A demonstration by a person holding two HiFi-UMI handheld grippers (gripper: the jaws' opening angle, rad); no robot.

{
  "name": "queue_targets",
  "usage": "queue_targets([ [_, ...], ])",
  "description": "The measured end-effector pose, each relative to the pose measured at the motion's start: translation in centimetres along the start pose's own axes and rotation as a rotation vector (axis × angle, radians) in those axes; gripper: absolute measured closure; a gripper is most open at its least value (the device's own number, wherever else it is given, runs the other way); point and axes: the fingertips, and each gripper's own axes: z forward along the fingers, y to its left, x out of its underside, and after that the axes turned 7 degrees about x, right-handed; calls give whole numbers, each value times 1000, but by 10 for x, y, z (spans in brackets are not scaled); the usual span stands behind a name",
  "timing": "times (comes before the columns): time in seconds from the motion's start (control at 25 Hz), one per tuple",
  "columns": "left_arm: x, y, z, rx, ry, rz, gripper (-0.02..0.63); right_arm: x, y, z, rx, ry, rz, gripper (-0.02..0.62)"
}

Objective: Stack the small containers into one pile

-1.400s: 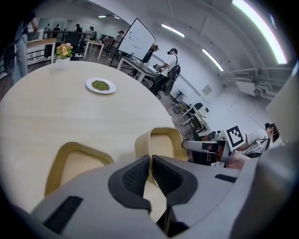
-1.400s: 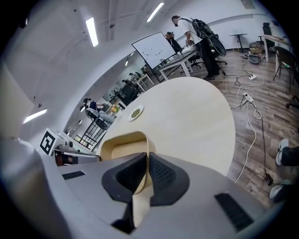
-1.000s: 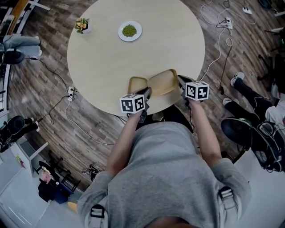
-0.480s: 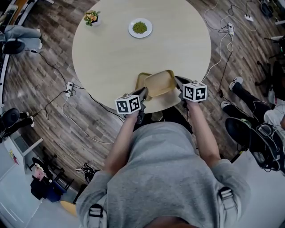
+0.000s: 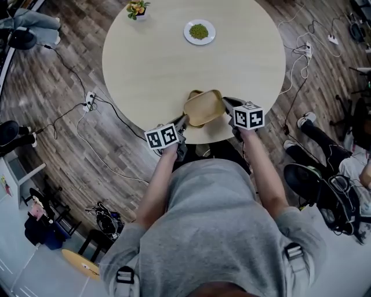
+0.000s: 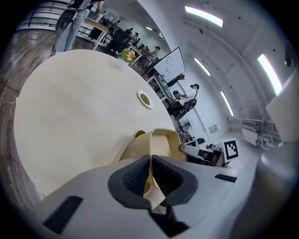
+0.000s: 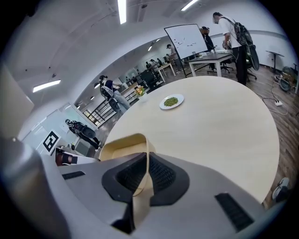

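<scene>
Left gripper [image 6: 150, 163] and right gripper [image 7: 147, 161] are each clamped on the thin rim of the upper container [image 5: 204, 108], at its 7 and 3 o'clock; it looks light and probably flexible, so grip it evenly; lower container [image 5: 192, 94] shows at its 11 o'clock; both at the round table's [image 5: 156, 64] 6 o'clock edge; plate [image 5: 199, 32] at 12.

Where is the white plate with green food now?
In the head view the plate lies at the far side of the table, right of the flower pot, away from the containers.
</scene>
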Motion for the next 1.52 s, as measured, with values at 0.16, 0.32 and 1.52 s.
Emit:
queue_targets([
  [0.16, 6, 14, -9, -9, -37, -49, 568, 1, 12, 15, -13, 37, -58, 571],
  [0.32, 14, 26, -15, -17, -75, -92, 568, 4, 19, 30, -34, 69, -105, 571],
  [1.52, 49, 43, -22, -82, -389, -385, 568, -10, 55, 86, -197, 264, -470, 571],
])
